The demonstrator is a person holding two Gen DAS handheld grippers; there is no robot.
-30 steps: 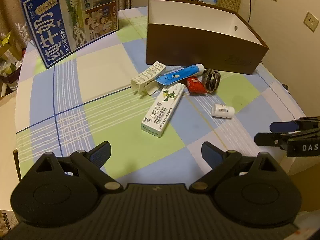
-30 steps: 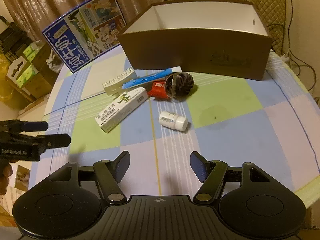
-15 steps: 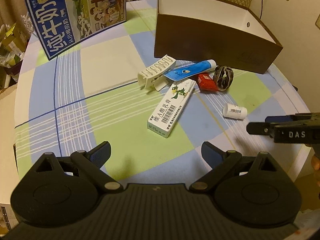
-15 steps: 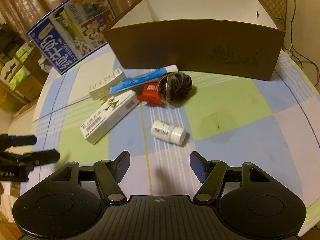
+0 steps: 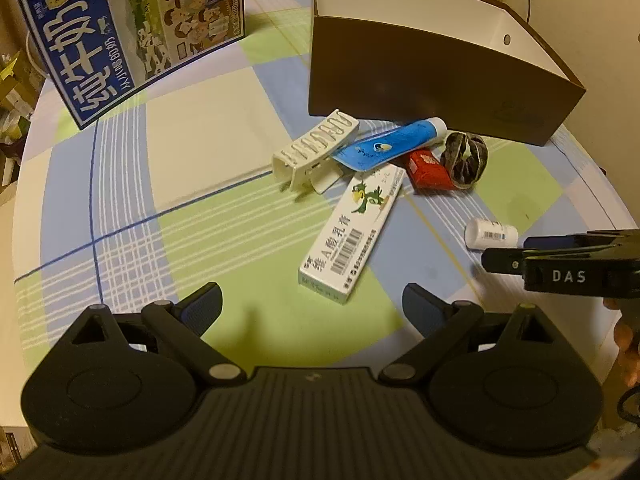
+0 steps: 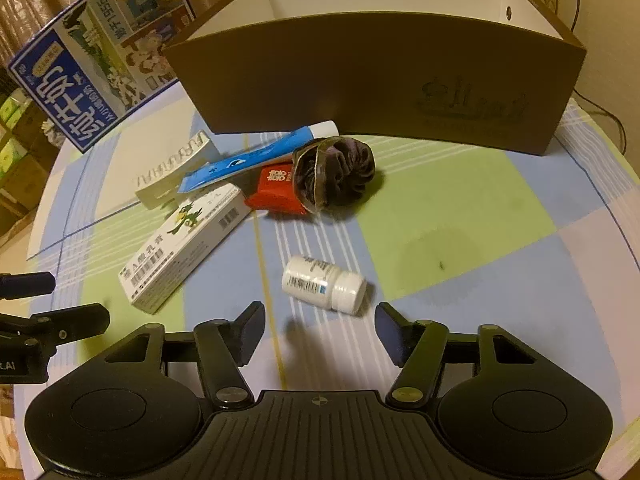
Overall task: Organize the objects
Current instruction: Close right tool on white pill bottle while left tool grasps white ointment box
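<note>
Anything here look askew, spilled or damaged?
Nothing damaged or spilled. The small white pill bottle lies on its side, and the blue tube rests partly across the cream hair clip, loose clutter before the open brown box.

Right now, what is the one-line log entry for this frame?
left gripper: open, empty | right gripper: open, at small white pill bottle | brown cardboard box: no items visible inside

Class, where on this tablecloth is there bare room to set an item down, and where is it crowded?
Bare: the cream square between the milk carton and white clip; the green patch right of the dark scrunchie, before the brown box. Crowded: clip, blue tube, red packet and ointment box cluster together.
</note>
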